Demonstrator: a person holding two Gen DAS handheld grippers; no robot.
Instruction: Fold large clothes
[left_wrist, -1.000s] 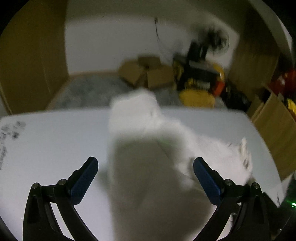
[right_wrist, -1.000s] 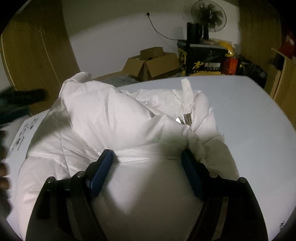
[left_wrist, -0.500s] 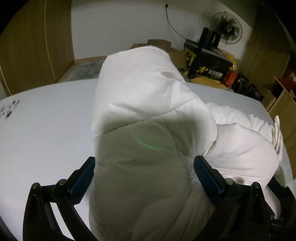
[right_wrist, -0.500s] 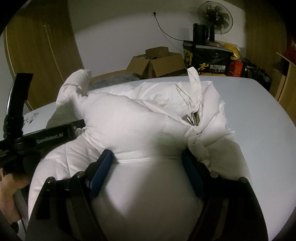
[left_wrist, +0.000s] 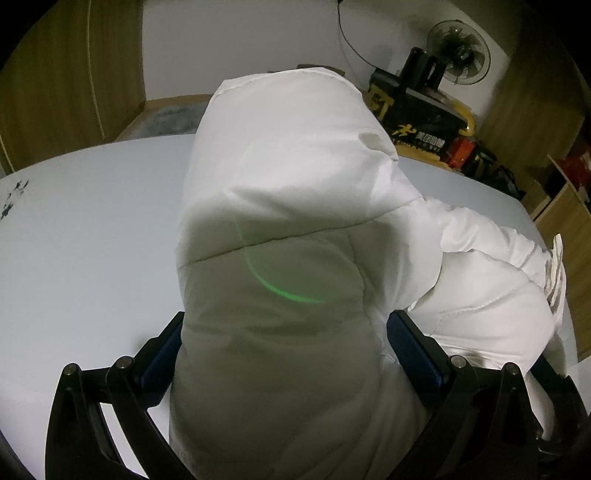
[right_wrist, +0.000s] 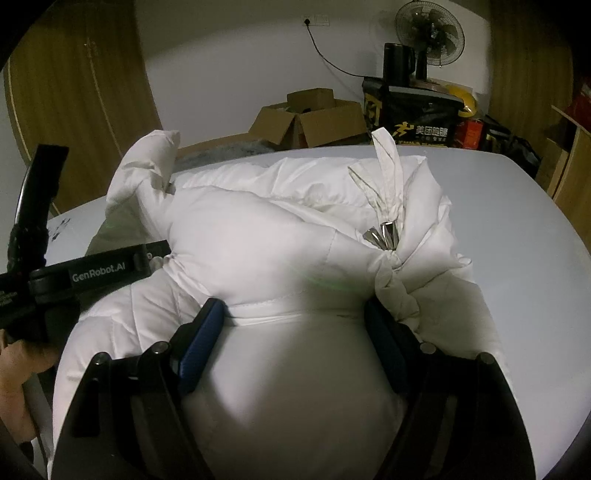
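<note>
A white puffy down jacket (right_wrist: 280, 229) lies bunched on the white table (right_wrist: 509, 206). Its drawstrings with metal tips (right_wrist: 384, 232) stick up at the right. My left gripper (left_wrist: 284, 332) has its jaws wide apart around a thick padded part of the jacket (left_wrist: 291, 177), which fills the gap and rises in front of the camera. My right gripper (right_wrist: 295, 321) also has its jaws wide apart, with a puffed section of the jacket bulging between them. The left gripper's body (right_wrist: 74, 277) shows at the left of the right wrist view.
Behind the table are cardboard boxes (right_wrist: 314, 118), a black and yellow delivery box (right_wrist: 413, 122), a standing fan (right_wrist: 428, 33) and wooden cabinets (right_wrist: 81, 110). Bare table surface (left_wrist: 85, 229) lies left of the jacket, with dark marks (left_wrist: 11, 199) at the far left edge.
The left gripper came in from the bare table onto the jacket, which now fills its jaws. The jacket has spread flatter in the right view. The right gripper stayed on its section.
</note>
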